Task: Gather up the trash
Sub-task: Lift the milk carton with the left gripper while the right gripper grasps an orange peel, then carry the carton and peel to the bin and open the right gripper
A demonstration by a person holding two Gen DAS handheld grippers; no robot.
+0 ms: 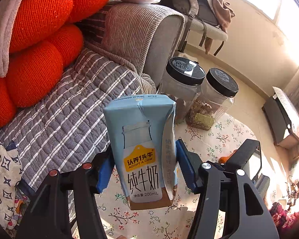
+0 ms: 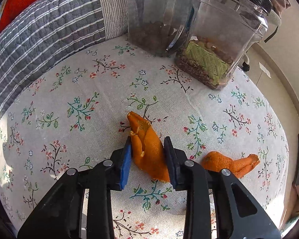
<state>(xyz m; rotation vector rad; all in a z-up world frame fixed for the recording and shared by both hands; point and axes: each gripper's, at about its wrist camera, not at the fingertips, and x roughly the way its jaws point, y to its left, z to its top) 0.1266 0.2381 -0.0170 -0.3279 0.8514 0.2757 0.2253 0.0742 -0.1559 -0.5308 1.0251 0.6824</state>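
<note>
**A:** Right gripper (image 2: 147,157) first, since closest: clamped on an orange peel strip (image 2: 147,149), blue pads (image 2: 125,167) pressing both long sides. Grabbed around the middle, probably so the curled strip doesn't flop out either end. Looks still down on the floral tablecloth (image 2: 79,91), or barely off it, hard to call.

**B:** Yep. And just to the right of that jaw, a second peel piece (image 2: 229,164), lying flat on the cloth, untouched. Near the gripper but clearly outside it. Guessing next in line for pickup.

**A:** Left gripper (image 1: 142,167) already busy though: shut on a milk carton (image 1: 142,149), held upright and lifted clear of the table. Squeezed across the narrow sides, lower half, label facing the camera. Makes sense for a light empty box, kept up out of the way while the other hand works.

**B:** So both full. Probably needs a bin trip before that second peel. No bin visible in either view, btw.

**A:** Further back: two clear jars with black lids (image 2: 213,39), standing at the table's far edge, some dried stuff and a green packet inside. Not trash from the look of it, parked back there for storage.

**B:** Beyond that just the sofa with the grey striped quilt (image 1: 69,109) and orange cushions (image 1: 39,39). Nothing to collect there as far as visible.
</note>
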